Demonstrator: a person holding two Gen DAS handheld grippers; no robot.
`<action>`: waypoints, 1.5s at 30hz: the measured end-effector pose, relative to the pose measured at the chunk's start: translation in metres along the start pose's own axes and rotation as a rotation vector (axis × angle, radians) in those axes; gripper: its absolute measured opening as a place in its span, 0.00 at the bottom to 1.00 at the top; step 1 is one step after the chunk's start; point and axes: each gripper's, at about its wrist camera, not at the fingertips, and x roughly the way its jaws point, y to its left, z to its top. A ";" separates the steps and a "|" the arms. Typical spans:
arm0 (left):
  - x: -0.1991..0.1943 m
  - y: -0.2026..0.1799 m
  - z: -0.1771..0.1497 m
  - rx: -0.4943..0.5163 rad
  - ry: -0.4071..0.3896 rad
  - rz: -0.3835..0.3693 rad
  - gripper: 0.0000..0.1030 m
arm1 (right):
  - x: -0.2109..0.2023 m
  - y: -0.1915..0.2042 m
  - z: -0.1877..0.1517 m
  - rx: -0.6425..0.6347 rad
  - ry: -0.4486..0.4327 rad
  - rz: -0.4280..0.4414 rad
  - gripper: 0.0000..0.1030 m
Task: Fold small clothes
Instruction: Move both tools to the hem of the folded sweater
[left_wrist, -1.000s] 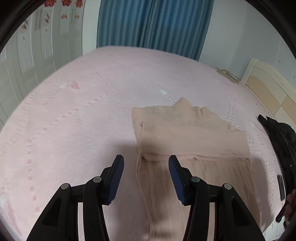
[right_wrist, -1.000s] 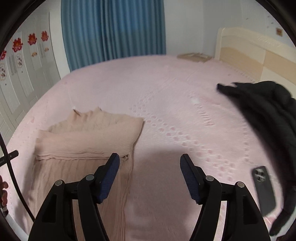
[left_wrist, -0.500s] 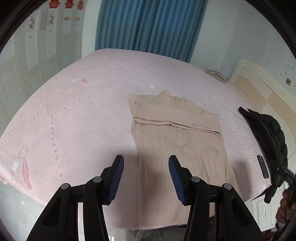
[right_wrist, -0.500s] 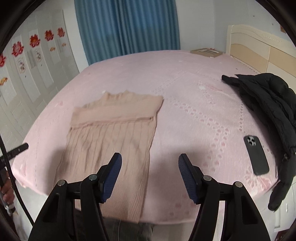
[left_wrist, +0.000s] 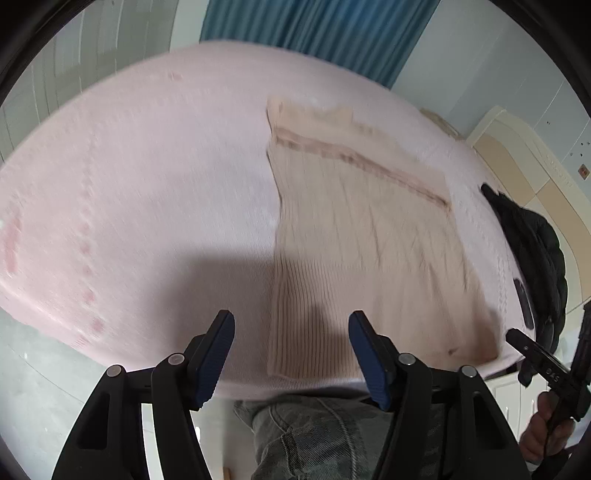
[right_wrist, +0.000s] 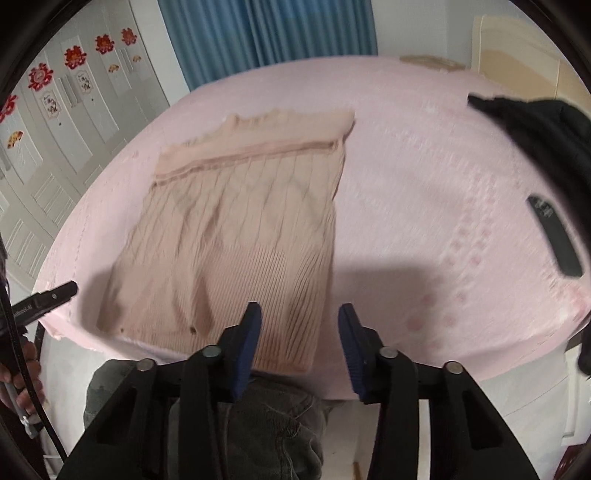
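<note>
pink bedspread (left_wrist: 147, 184) carries a beige ribbed sweater (right_wrist: 236, 236); left gripper (left_wrist: 291, 354) opening, right gripper (right_wrist: 299, 339) closing, both empty, poised over its hem corners; pinching them likely comes next.

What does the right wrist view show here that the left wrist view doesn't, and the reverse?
Only the right wrist view shows the red paper decorations on the white wardrobe doors, and the right gripper, jaws closing with nothing between them. Only the left wrist view shows the left gripper, jaws opening and empty. Both share the beige knit sweater flat on the pink bedspread, the black jacket, the dark phone and the blue curtain.
</note>
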 end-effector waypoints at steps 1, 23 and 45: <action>0.006 -0.002 -0.004 0.007 0.010 0.001 0.59 | 0.009 0.000 -0.005 0.010 0.013 0.009 0.40; 0.014 0.012 -0.007 -0.049 0.011 -0.003 0.08 | 0.031 -0.017 -0.021 0.075 0.020 0.006 0.05; 0.073 0.025 0.048 -0.096 0.060 -0.188 0.28 | 0.071 -0.017 0.019 0.042 0.008 0.000 0.37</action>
